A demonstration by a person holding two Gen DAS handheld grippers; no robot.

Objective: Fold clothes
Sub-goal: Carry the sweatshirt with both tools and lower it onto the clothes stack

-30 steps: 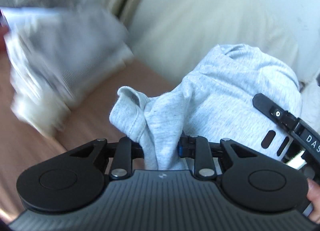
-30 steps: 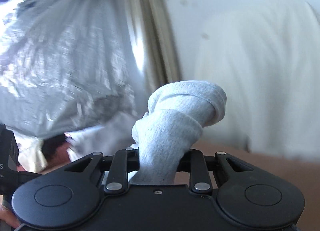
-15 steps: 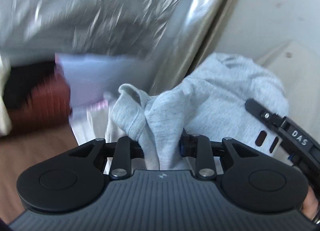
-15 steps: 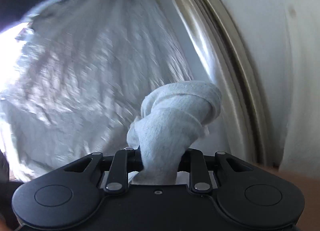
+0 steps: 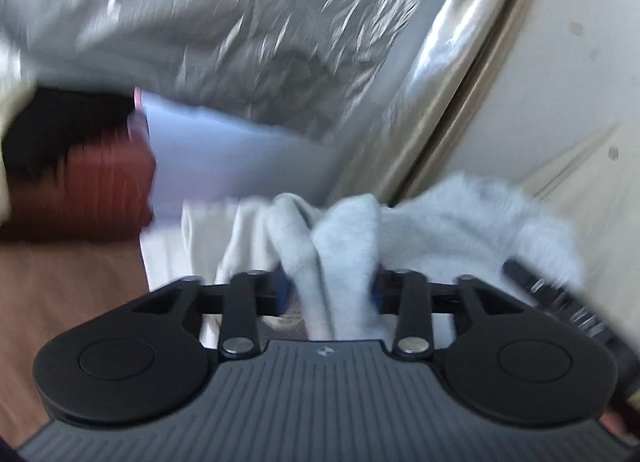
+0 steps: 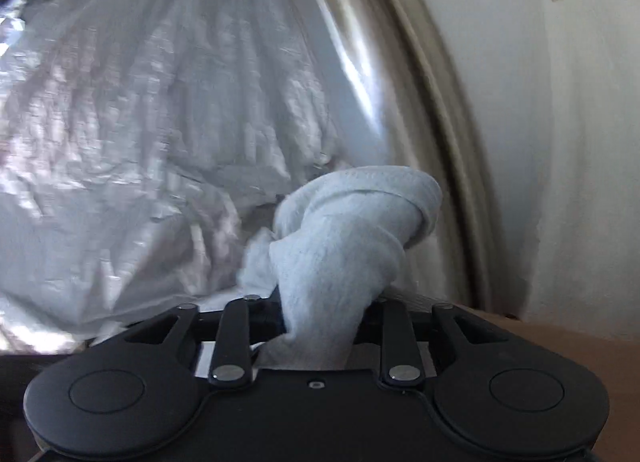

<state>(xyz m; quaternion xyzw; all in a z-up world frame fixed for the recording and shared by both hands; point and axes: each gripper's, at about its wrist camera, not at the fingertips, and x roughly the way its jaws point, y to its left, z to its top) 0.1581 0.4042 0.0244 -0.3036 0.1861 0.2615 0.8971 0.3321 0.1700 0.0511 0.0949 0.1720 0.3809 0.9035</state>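
Note:
A light grey garment (image 5: 460, 221) is held up between both grippers. My left gripper (image 5: 330, 290) is shut on a bunched edge of it; the cloth spreads right toward the black right gripper body (image 5: 560, 302) at the frame's right edge. In the right wrist view my right gripper (image 6: 324, 310) is shut on a rolled wad of the same grey garment (image 6: 344, 229), which sticks up between the jaws. The rest of the garment hangs below, hidden.
A crinkled silver sheet (image 5: 240, 29) (image 6: 140, 121) fills the background, with a pale frame strip (image 5: 452, 73) and a cream wall (image 6: 540, 121). A dark red item (image 5: 80, 181) and white folded cloth (image 5: 192, 229) lie on the brown surface (image 5: 60, 302).
Both grippers have swung left and up with the garment; the view moved from the cream cushion and wall to the silver sheet. Both grips are unchanged.

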